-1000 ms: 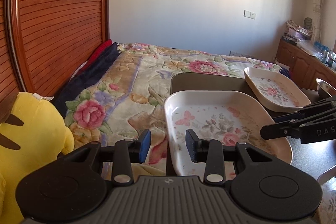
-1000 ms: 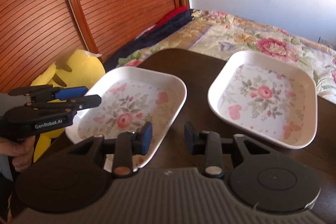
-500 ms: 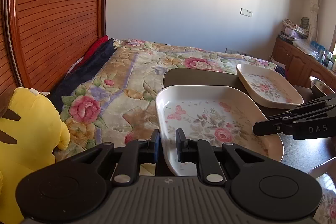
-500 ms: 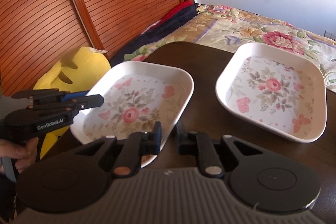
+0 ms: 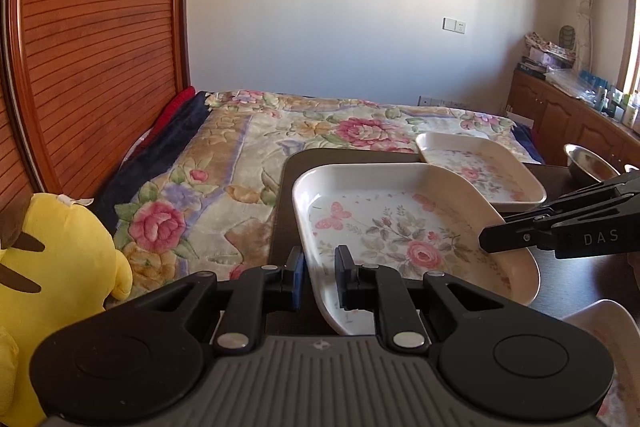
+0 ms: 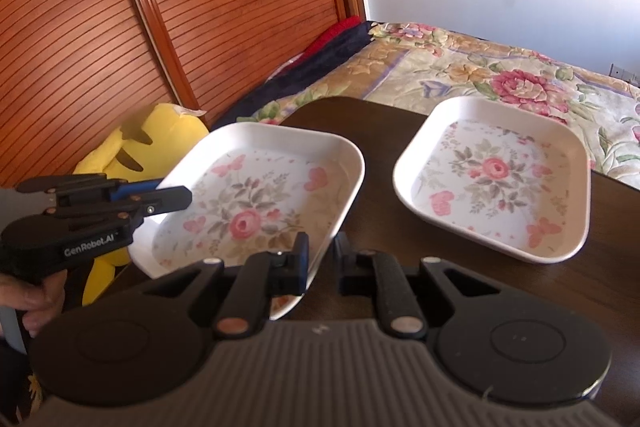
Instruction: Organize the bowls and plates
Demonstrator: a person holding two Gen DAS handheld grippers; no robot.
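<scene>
A white square floral plate (image 5: 400, 227) is held by both grippers, lifted and tilted above the dark table (image 6: 400, 227). My left gripper (image 5: 319, 277) is shut on its left rim. My right gripper (image 6: 322, 261) is shut on its near right rim; the plate also shows in the right wrist view (image 6: 260, 203). The right gripper appears from the side in the left wrist view (image 5: 560, 227), the left gripper in the right wrist view (image 6: 100, 211). A second floral plate (image 6: 496, 179) lies flat on the table to the right, also in the left wrist view (image 5: 480, 163).
A metal bowl (image 5: 588, 163) stands at the table's far right. Another white dish rim (image 5: 600, 323) shows at the lower right. A yellow plush toy (image 5: 52, 267) sits left of the table. A floral bed (image 5: 320, 131) lies beyond, a wooden headboard (image 6: 160, 7) on the left.
Both grippers closed from open onto the near plate's opposite rims. The plate has risen and tilted off the table.
</scene>
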